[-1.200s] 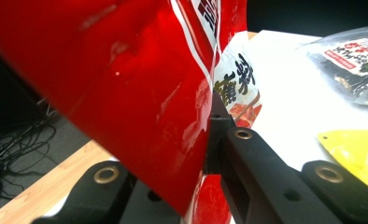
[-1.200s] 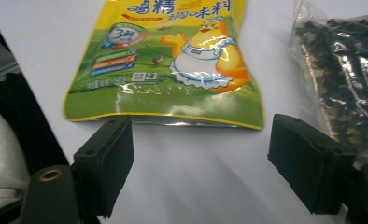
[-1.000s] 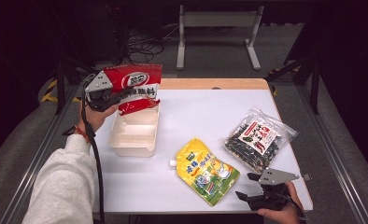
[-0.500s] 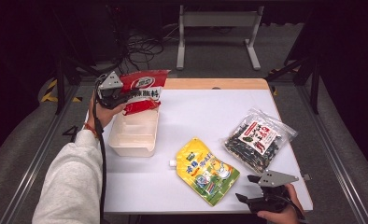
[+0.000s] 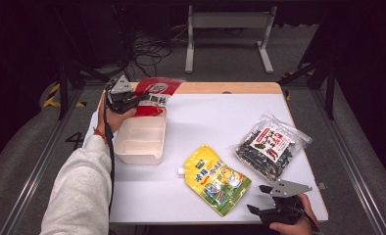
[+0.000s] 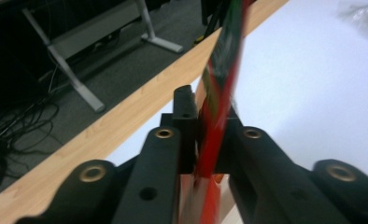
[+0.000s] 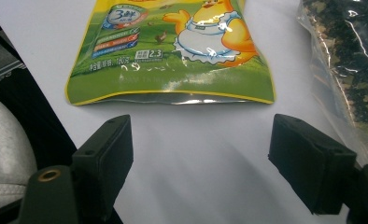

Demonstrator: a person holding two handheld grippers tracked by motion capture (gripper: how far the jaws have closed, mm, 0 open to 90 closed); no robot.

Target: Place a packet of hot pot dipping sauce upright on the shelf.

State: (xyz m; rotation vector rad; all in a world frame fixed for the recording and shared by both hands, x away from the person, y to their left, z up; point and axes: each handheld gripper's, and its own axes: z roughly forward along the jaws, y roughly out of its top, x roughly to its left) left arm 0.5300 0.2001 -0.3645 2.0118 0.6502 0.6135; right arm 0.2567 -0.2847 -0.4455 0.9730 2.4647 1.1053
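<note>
Red packet (image 5: 154,93) pinched in the raised left tongs (image 5: 132,100) above the tub (image 5: 139,139).

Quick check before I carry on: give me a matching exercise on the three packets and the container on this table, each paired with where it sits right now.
Things:
1. red packet
2. yellow pouch
3. clear bag of dark bits
4. white container

Places:
A. flat near the table's front edge, just ahead of the open right gripper
B. on the table's left side, nothing inside it yet
C. between the jaws of the left gripper, above the container's far end
D. flat on the table's right side

Pairs: 1-C, 2-A, 3-D, 4-B
</note>
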